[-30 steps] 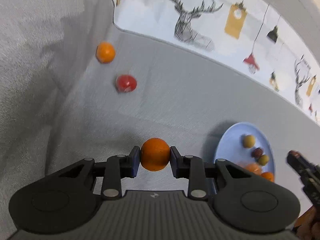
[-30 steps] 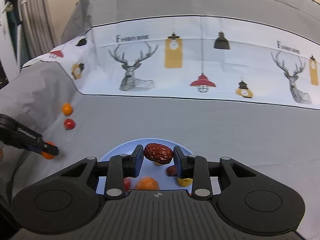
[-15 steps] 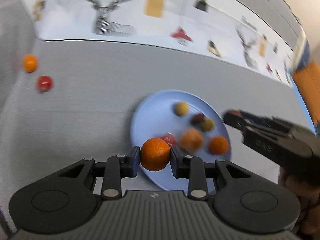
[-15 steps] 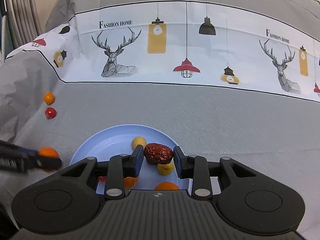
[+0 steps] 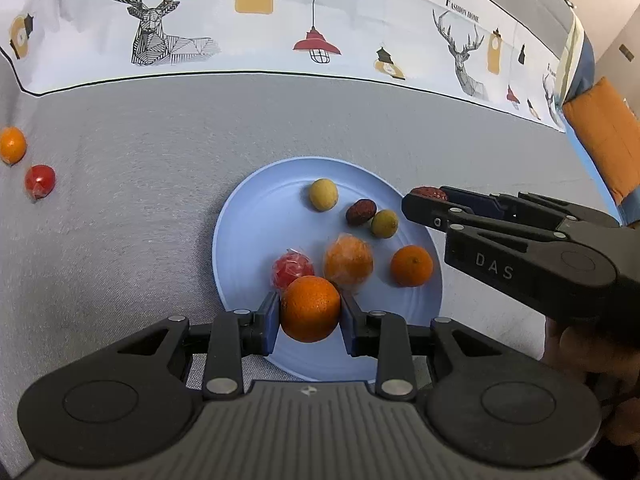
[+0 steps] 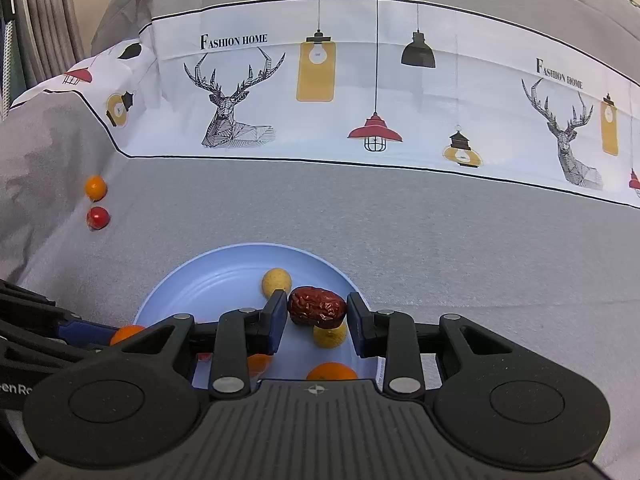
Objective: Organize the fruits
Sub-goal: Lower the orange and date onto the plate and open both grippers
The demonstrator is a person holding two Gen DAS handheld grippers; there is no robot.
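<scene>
Left wrist view: left gripper (image 5: 310, 309) clamped on an orange (image 5: 310, 308), held over the near edge of the blue plate (image 5: 248, 240). Already on the plate: a yellow fruit (image 5: 323, 195), a dark date (image 5: 360, 212), a second yellow-green fruit (image 5: 385, 223), a wrapped orange (image 5: 348, 260), a wrapped red fruit (image 5: 293, 271) and a bare small orange (image 5: 411, 266). Right gripper (image 5: 424, 200) reaching in from the right over the plate's far rim, a red date just visible at its tip. Out on the grey cloth (image 5: 140, 200), far left and well apart from the plate: a small orange fruit (image 5: 12, 145) and a red fruit (image 5: 39, 181), close together, not yet collected.

Right wrist view: right gripper (image 6: 317, 312) closed on a wrinkled red date (image 6: 317, 306), hovering above the plate (image 6: 200, 276). Contact clear at the left pad; at the right pad too tight to judge, though gripped by the look of it. Below and beyond: one yellow fruit (image 6: 276, 280), another (image 6: 329, 335) directly under the date, and orange pieces partly hidden by the gripper body. Left gripper entering at the lower left edge with its orange (image 6: 127, 333). Same two stray fruits on the cloth at far left, orange (image 6: 95, 188) above red (image 6: 98, 217).

Progress, as a judgement: well along. Six pieces plated, two more held over the plate and ready for release, two left on the cloth to fetch afterwards.
</scene>
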